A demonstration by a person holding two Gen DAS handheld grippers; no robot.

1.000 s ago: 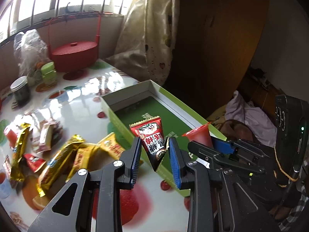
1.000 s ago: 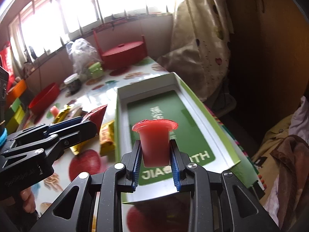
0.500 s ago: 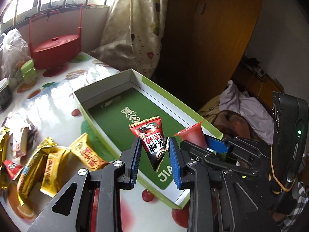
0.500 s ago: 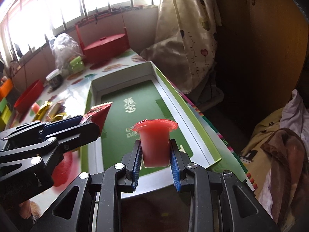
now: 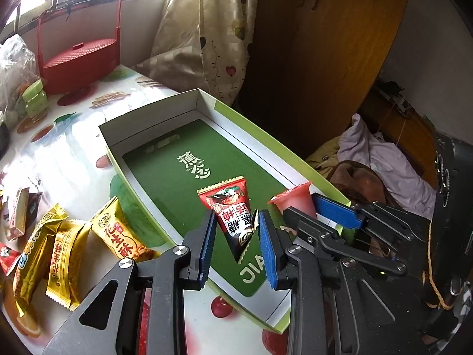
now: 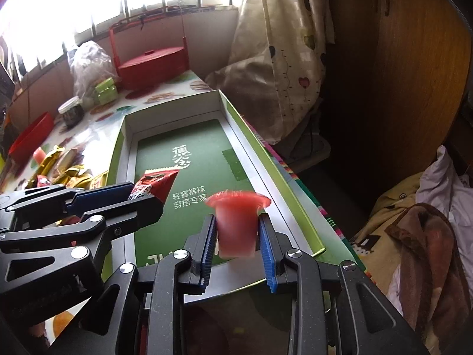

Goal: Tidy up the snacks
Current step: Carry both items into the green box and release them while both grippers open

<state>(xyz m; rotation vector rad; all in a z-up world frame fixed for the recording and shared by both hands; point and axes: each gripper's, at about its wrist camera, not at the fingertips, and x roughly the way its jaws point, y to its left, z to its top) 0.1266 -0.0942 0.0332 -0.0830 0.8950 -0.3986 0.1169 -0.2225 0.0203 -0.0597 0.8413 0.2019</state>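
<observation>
My left gripper (image 5: 236, 236) is shut on a red triangular snack packet (image 5: 233, 207), held point-down above the near end of an open green box with white walls (image 5: 207, 100). Just to its right, my right gripper (image 6: 236, 242) is shut on a red jelly cup (image 6: 236, 224), upright and slightly blurred, also over the box's (image 6: 174, 106) near end. In the right wrist view the left gripper (image 6: 145, 196) shows at the left with the packet (image 6: 156, 180). The left wrist view shows the right gripper (image 5: 304, 210) and its cup (image 5: 295, 196). The box's green floor is bare.
Several gold snack packets (image 5: 118, 233) lie on the fruit-print table left of the box. A red lidded basket (image 5: 79, 56), a plastic bag (image 6: 88, 62), a jar (image 6: 71, 112) and a red bowl (image 6: 29, 136) stand further back. The table edge, a curtain (image 6: 283, 44) and heaped clothes (image 6: 428, 222) are to the right.
Both grippers have moved forward and down over the box, which now looks larger and more central. Each keeps its hold on its snack.
</observation>
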